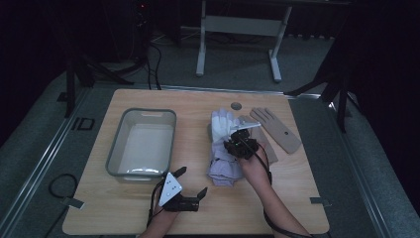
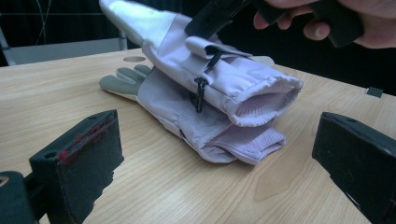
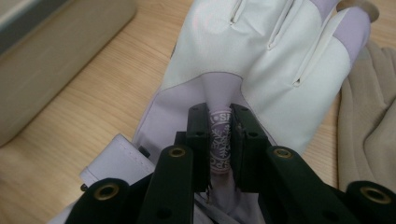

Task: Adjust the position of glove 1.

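Two white-and-lavender gloves [image 1: 222,148] lie stacked at the table's middle. In the left gripper view the upper glove [image 2: 224,79] rests on the lower glove [image 2: 187,121], cuffs toward me. My right gripper [image 1: 241,136] is over the upper glove, shut on a pinched fold of its lavender fabric [image 3: 219,135] just below the white palm [image 3: 243,51]. My left gripper [image 1: 192,181] sits near the table's front edge, left of the gloves. Its jaws stand wide open and bare, pointing at the cuffs [image 2: 217,135].
A grey plastic bin [image 1: 115,148] stands left of the gloves, its wall [image 3: 56,60] close by. A pair of tan gloves [image 1: 275,129] lies just right of the pile. A round grommet [image 1: 236,105] sits in the tabletop behind them.
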`<state>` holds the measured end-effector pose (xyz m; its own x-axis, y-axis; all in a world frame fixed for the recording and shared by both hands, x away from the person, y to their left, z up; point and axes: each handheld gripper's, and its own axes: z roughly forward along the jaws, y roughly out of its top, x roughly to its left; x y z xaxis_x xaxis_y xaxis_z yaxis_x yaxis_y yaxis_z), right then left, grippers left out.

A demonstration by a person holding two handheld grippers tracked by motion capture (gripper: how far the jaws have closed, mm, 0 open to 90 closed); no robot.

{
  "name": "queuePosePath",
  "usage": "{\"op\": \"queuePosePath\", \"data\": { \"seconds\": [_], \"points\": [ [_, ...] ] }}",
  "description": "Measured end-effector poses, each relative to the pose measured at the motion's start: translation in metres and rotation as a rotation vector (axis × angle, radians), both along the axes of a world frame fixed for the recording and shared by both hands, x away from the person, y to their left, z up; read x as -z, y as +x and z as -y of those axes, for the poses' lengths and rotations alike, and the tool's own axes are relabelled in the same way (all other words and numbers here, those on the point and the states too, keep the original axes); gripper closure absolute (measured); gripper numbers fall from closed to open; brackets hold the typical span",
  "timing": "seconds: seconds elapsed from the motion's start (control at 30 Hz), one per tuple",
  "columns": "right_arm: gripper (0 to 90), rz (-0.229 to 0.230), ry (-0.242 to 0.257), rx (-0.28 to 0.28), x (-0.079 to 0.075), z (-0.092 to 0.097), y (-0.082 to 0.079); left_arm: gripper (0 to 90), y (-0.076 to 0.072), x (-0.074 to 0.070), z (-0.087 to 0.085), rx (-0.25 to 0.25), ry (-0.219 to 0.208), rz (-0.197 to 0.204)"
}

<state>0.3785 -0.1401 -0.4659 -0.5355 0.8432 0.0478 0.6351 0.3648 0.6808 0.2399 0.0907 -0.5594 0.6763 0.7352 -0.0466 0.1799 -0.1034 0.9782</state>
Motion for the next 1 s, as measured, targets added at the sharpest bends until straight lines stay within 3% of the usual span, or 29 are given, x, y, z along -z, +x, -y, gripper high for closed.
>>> {"op": "queuePosePath", "data": {
  "seconds": [0.1, 0.33, 0.73, 0.9, 1.0],
  "points": [
    [79.2, -0.019, -0.005, 0.018, 0.006, -0.002, 0.005, 1.7, 0.000, 0.000, 0.000, -0.001, -0.004, 0.000],
    [78.8, -0.047, -0.031, 0.000, 0.025, -0.005, 0.009, 1.7, 0.000, 0.000, 0.000, 0.000, -0.004, 0.000],
    [78.3, -0.075, -0.041, -0.074, 0.027, 0.002, 0.001, 1.7, 0.000, 0.000, 0.000, 0.000, 0.000, 0.001],
    [69.6, -0.072, -0.012, -0.107, 0.028, 0.005, 0.003, 1.7, 0.000, 0.000, 0.001, 0.001, 0.004, -0.002],
    [60.6, -0.044, 0.004, -0.123, 0.023, 0.006, 0.002, 1.7, 0.000, 0.000, 0.002, -0.005, 0.015, 0.003]
  ]
}}
